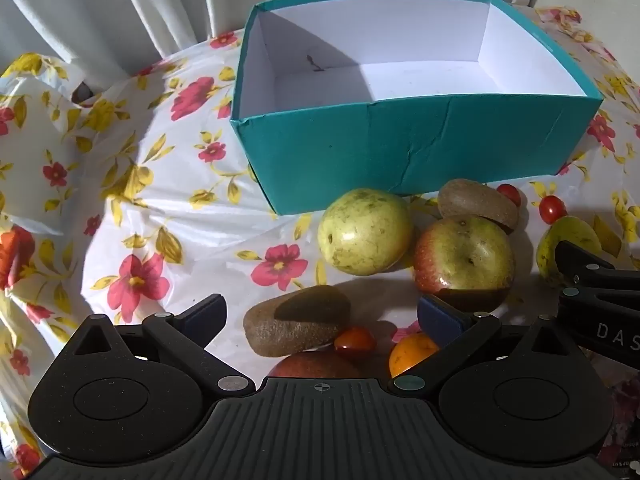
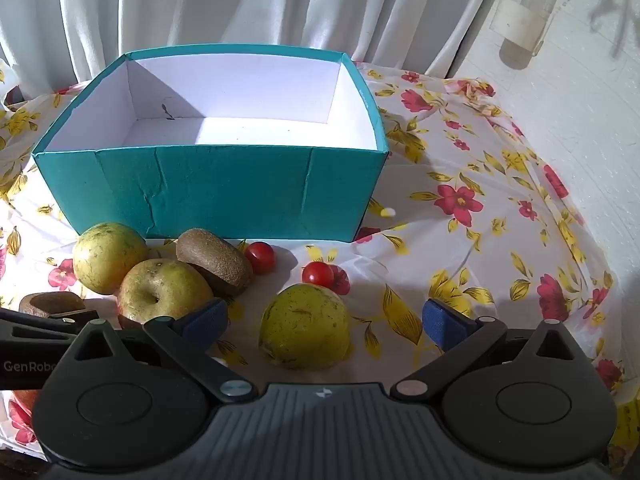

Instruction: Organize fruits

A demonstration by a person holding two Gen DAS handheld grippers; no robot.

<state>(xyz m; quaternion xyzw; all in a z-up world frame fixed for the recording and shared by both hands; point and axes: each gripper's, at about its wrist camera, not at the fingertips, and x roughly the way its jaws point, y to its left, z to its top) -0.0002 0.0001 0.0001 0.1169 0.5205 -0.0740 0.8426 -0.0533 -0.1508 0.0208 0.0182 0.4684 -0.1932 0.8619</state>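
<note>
A teal box (image 1: 360, 148) (image 2: 224, 192) with a white, bare inside stands on the flowered cloth. Fruit lies in front of it. My left gripper (image 1: 320, 318) is open above a kiwi (image 1: 296, 326), with a cherry tomato (image 1: 354, 340), an orange fruit (image 1: 410, 354) and a red apple (image 1: 316, 366) just below. Beyond lie a green guava (image 1: 366, 230), a red-green apple (image 1: 464, 258) and another kiwi (image 1: 476, 202). My right gripper (image 2: 325, 324) is open around a green pear-like fruit (image 2: 306, 326), pads apart from it. Two cherry tomatoes (image 2: 260, 257) (image 2: 318, 274) lie past it.
White curtains (image 2: 240, 8) hang behind the table. A white wall (image 2: 580, 120) closes the right side. The flowered cloth (image 1: 140, 208) lies rumpled at the left. In the left wrist view the right gripper's black body (image 1: 600, 292) shows at the right edge.
</note>
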